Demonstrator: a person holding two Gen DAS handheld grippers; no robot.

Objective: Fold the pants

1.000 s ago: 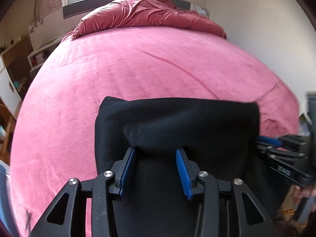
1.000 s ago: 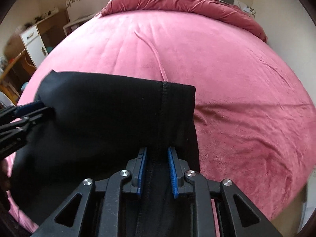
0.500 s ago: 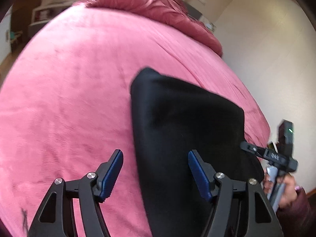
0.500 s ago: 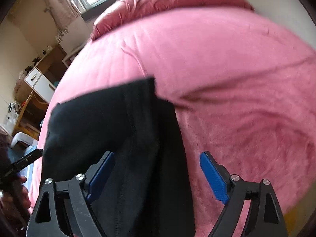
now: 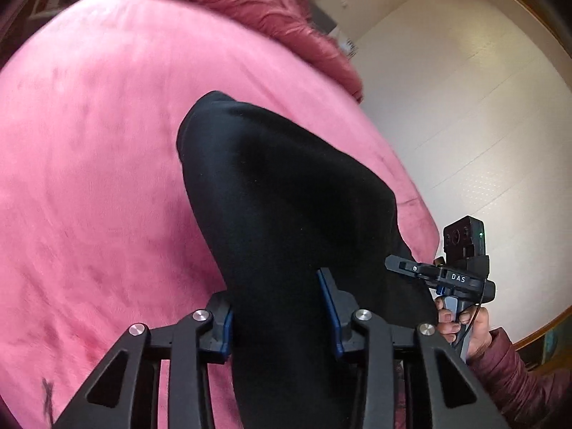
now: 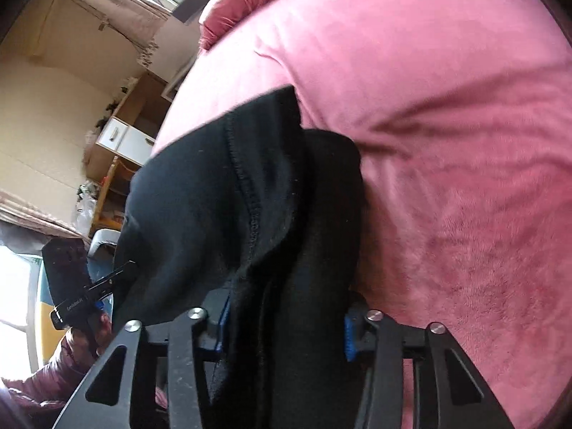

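One pair of black knit pants (image 5: pixel 286 207), folded into a thick bundle, lies on a wide pink plush bedspread (image 5: pixel 93 186) near the bed's close edge. Seen from the left gripper's camera, the bundle runs from 6 o'clock up toward 11 o'clock, ending in a rounded corner. Seen from the right gripper's camera, the same pants (image 6: pixel 200 193) show a stitched seam running down the middle, with a second dark layer tucked beside it toward 3 o'clock.

The left gripper (image 5: pixel 280 316), black with blue pads, sits at 6 o'clock of its own view with the cloth filling the gap between its fingers; its jaws are closing, and both pads meet the fabric's sides. The right gripper (image 6: pixel 284 325), built alike, straddles the other end of the bundle; its jaws are also closing, with the cloth between them and against the pads.

At 4 o'clock of the left view, the right gripper (image 5: pixel 404 266) appears from the side, held by a hand (image 5: pixel 461 321) in a maroon quilted sleeve (image 5: pixel 518 382). At 8 o'clock of the right view, the left gripper's tip reaches the cloth's edge.

Beyond the bedspread, a crumpled maroon duvet (image 5: pixel 250 7) lies at 12 o'clock, a pale wall (image 5: pixel 464 107) at 2 o'clock, and a wooden shelf unit with white drawers (image 6: pixel 121 136) at 9 o'clock of the right view.
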